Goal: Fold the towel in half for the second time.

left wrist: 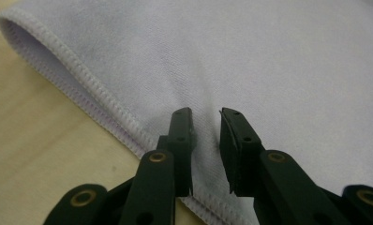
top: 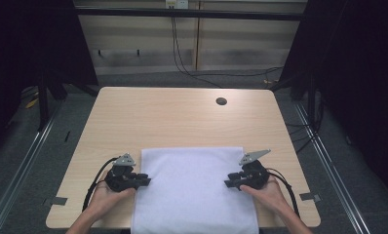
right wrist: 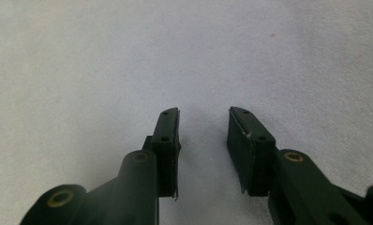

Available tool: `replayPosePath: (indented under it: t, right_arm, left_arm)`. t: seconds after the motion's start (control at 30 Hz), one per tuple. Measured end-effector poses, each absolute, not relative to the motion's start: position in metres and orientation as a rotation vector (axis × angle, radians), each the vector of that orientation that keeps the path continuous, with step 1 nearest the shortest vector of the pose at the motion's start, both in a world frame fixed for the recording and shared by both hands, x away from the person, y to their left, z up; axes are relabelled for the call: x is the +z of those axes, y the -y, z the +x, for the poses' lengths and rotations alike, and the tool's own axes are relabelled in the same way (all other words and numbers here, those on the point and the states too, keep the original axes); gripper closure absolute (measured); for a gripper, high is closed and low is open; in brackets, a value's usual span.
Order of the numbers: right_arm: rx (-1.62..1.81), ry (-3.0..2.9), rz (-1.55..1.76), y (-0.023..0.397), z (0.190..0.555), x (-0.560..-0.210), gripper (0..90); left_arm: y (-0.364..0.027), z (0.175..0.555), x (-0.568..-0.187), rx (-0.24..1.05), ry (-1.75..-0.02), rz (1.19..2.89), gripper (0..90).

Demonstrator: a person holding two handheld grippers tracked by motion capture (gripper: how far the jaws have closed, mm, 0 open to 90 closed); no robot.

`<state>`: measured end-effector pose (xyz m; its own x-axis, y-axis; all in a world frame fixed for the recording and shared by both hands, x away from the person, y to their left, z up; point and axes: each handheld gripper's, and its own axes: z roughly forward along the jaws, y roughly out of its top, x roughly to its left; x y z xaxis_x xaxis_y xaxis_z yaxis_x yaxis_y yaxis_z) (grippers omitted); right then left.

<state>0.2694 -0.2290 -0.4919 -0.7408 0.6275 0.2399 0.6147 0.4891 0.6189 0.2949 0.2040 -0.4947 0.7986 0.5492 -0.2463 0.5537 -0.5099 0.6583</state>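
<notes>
On the wooden table [top: 182, 117] a white cloth [top: 194, 190] lies flat, centred at the near edge, its front hem hanging just past the table's lip. Looks doubled: in the left gripper view the stitched hem [left wrist: 81, 96] curls round like a fold at the far corner.

Left gripper [top: 144, 181] sits at the cloth's left edge, jaws parted with a narrow gap, tips over the fabric just inside the hem. A faint ridge of cloth rises between them, but nothing is pinched yet. Right gripper [top: 229, 184] mirrors it on the right side — jaws set wider apart, hovering over plain cloth, holding nothing.

My read: this is the grab before a fold or lift. To do it well:
- left: push in a bit past the stitching so the pads bite both layers, not just the hem bead
- right: it seems further inside the edge than the left — slide outward to match, or the lift goes skewed
- close both together, same height, then raise evenly

Risk: catching one layer only, so the cloth peels open.
</notes>
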Motion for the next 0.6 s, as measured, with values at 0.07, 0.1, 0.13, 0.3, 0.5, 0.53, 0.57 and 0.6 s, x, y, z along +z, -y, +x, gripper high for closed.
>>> replayPosePath:
  t: [0.07,0.1,0.13,0.3,0.5,0.53,0.57,0.6]
  right_arm:
    - [1.108,-2.723,1.111,0.231,0.26,-0.491,63.6]
    - [1.123,-2.74,1.101,0.232,0.254,-0.491,61.8]
    - [1.133,-2.747,1.084,0.232,0.25,-0.491,62.1]
    - [1.127,-2.729,1.061,0.234,0.248,-0.488,59.1]
    - [1.208,-2.486,1.159,0.266,0.279,-0.47,59.6]
    - [1.22,-2.457,1.166,0.271,0.283,-0.468,60.5]
    - [1.181,-2.407,1.147,0.277,0.289,-0.466,61.1]
    - [1.157,-2.391,1.136,0.281,0.294,-0.466,60.6]
  left_arm:
    - [-0.205,0.292,-0.494,-0.074,-0.782,2.219,70.7]
    - [-0.204,0.291,-0.494,-0.064,-0.78,2.226,70.5]
    - [-0.202,0.289,-0.492,-0.056,-0.769,2.246,70.9]
    - [-0.198,0.292,-0.487,-0.037,-0.745,2.242,69.8]
    - [-0.202,0.323,-0.48,0.035,-0.841,2.149,68.4]
    - [-0.204,0.328,-0.48,0.035,-0.855,2.122,68.4]
    - [-0.206,0.332,-0.48,0.027,-0.863,2.115,68.7]
    - [-0.206,0.333,-0.479,0.04,-0.871,2.117,68.7]
